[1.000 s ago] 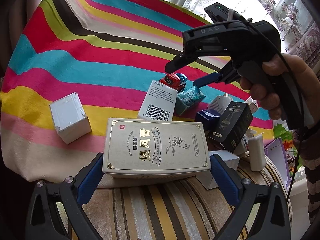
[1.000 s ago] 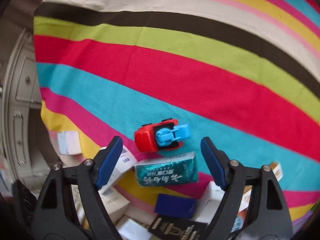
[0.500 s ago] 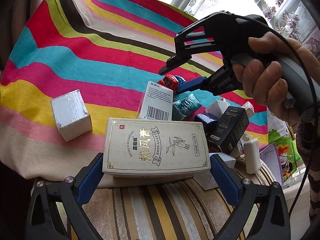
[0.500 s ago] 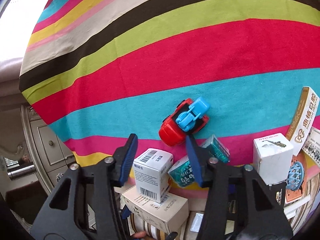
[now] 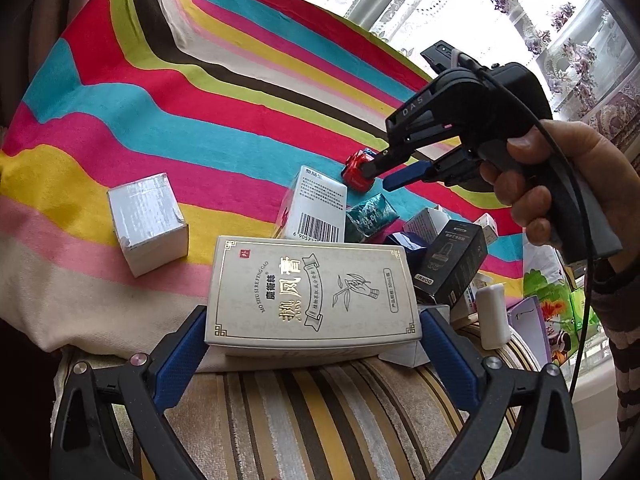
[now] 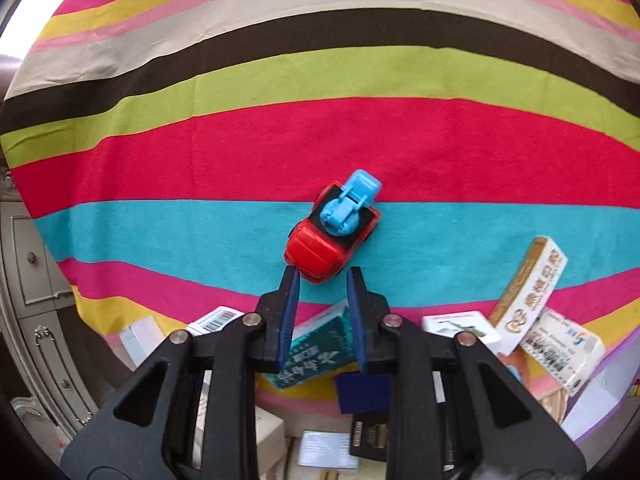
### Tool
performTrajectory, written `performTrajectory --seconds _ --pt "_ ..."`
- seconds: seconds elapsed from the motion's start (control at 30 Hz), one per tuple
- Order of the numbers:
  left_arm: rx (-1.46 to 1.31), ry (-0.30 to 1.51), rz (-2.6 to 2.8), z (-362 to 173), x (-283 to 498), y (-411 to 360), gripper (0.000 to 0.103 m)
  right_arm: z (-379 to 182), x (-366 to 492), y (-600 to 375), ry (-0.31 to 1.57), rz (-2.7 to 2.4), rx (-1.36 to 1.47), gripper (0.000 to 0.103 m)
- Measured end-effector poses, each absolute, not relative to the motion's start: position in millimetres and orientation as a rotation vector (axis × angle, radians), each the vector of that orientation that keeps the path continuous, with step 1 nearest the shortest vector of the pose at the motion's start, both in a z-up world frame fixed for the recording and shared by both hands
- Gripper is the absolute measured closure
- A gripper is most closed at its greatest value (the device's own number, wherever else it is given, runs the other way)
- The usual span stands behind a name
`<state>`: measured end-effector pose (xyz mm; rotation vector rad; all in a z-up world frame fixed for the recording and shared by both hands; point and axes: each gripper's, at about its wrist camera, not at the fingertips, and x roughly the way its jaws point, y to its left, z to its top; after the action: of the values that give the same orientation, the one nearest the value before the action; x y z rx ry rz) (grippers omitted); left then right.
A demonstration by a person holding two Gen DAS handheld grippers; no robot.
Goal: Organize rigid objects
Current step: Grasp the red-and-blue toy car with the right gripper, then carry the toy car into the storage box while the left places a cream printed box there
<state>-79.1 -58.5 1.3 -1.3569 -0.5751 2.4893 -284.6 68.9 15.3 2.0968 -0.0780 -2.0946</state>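
Toy car [image 6: 326, 246]: right gripper [image 6: 322, 280] closing narrow at its nose, not yet pinching; drop lower and centre on the body first.

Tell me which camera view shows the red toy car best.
The right wrist view: the red toy car lies in full sight from above on the striped cloth, its blue piece on top, just beyond the closing right gripper. The left wrist view shows only a small red part, partly behind that gripper's fingers.
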Motion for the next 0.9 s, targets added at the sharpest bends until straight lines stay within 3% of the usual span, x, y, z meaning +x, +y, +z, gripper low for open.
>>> performTrajectory --seconds 0.27,0.57,0.9 --pt "-1.361 -0.574 2.490 1.5 -78.5 -56.3 0.001 27.1 -288.6 76.7 -0.211 -2.112 2.070 0.071" --pt "-1.410 -0.465 2.523 3.3 -81.2 -45.8 0.000 17.4 -290.3 69.3 -0.112 -2.170 2.009 0.073" --pt "-1.482 -0.391 2.540 4.9 -88.7 -43.1 0.002 56.4 -273.7 99.0 -0.090 -2.170 1.812 0.075"
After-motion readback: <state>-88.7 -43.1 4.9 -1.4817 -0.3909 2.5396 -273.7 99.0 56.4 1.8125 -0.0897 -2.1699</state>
